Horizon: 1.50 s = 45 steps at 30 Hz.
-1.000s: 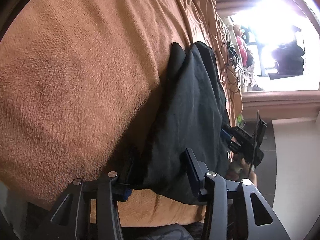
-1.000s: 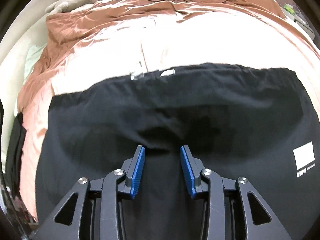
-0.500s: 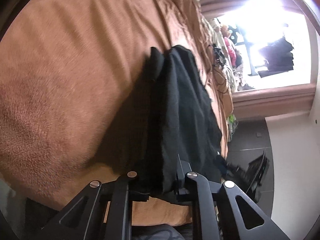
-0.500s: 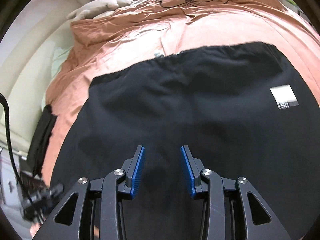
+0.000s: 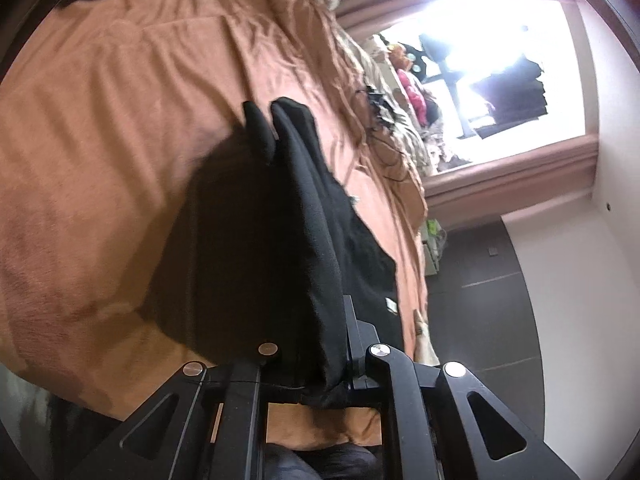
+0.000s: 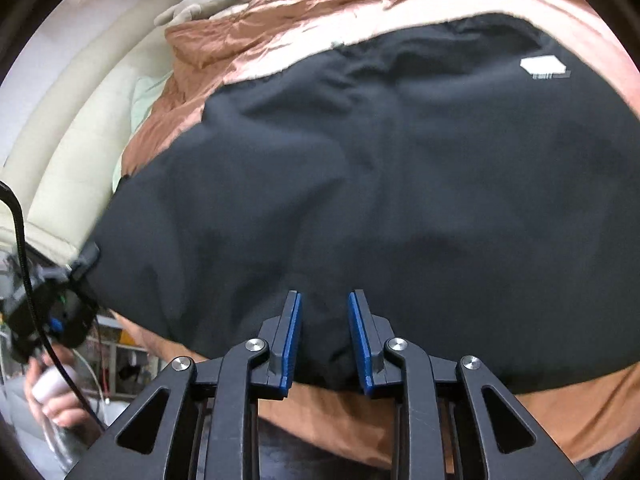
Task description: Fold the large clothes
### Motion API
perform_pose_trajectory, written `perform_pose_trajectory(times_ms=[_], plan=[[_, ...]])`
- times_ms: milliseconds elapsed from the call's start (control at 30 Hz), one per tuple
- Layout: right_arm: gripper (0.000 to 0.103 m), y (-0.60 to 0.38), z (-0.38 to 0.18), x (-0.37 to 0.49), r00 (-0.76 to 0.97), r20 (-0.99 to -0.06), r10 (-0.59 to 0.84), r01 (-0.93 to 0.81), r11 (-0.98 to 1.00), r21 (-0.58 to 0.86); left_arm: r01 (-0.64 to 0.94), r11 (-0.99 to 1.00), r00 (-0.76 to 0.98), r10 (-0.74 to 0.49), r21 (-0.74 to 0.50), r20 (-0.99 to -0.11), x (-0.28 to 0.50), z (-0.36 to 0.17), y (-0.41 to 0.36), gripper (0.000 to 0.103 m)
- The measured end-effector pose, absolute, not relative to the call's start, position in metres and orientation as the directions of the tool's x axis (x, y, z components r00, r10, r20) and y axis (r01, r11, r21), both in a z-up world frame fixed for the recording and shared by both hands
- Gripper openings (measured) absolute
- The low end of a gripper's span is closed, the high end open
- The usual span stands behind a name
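Rust-brown bedspread [image 5: 120, 128] beneath a glaring window [image 5: 492, 40], dark tiled floor [image 5: 488, 300] beside

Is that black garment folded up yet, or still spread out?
Mostly spread: the black garment covers the brown blanket, one edge lifted by the left hand-held gripper.

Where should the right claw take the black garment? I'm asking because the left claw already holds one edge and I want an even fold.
Take the near hem of the black garment, coming in low from the bed's near side. The hem lies right between the open right claw, its fingers astride a small pucker. The left claw is shut on the side edge.
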State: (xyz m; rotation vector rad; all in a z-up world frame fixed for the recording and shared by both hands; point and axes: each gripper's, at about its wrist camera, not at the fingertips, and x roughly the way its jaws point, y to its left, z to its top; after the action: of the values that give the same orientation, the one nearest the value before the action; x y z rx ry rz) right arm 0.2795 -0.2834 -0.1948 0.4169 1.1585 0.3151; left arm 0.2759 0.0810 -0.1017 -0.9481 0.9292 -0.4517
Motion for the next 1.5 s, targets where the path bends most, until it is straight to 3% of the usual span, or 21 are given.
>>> perform_pose_trajectory(times_ms=[333,567,900,1267,1500], plan=[[0.012,-0.29,-0.222,0.278,0.345,-0.833,0.432,0.012,0.885,0.465,0.088,0.572,0.513,-0.728,-0.815,-0.455,0.284,-0.052,0.024,0.012],[0.012,-0.316,-0.208,0.268,0.363,-0.773,0.52,0.022,0.825,0.565,0.186,0.586,0.481,-0.754,-0.789,-0.447,0.289,-0.021,-0.018,0.012],[0.015,-0.399,-0.168,0.232,0.52,-0.697,0.493,0.072,0.789,0.611,0.275,0.626,0.414,-0.762,-0.73,-0.498,0.302,0.0,-0.095,0.012],[0.015,-0.48,-0.162,0.199,0.62,-0.662,0.422,0.193,0.735,0.65,0.348,0.665,0.32,-0.746,-0.66,-0.584,0.315,-0.016,-0.185,0.012],[0.015,-0.52,-0.177,0.17,0.641,-0.68,0.355,0.283,0.714,0.64,0.392,0.665,0.201,-0.736,-0.635,-0.647,0.327,-0.054,-0.256,0.013]])
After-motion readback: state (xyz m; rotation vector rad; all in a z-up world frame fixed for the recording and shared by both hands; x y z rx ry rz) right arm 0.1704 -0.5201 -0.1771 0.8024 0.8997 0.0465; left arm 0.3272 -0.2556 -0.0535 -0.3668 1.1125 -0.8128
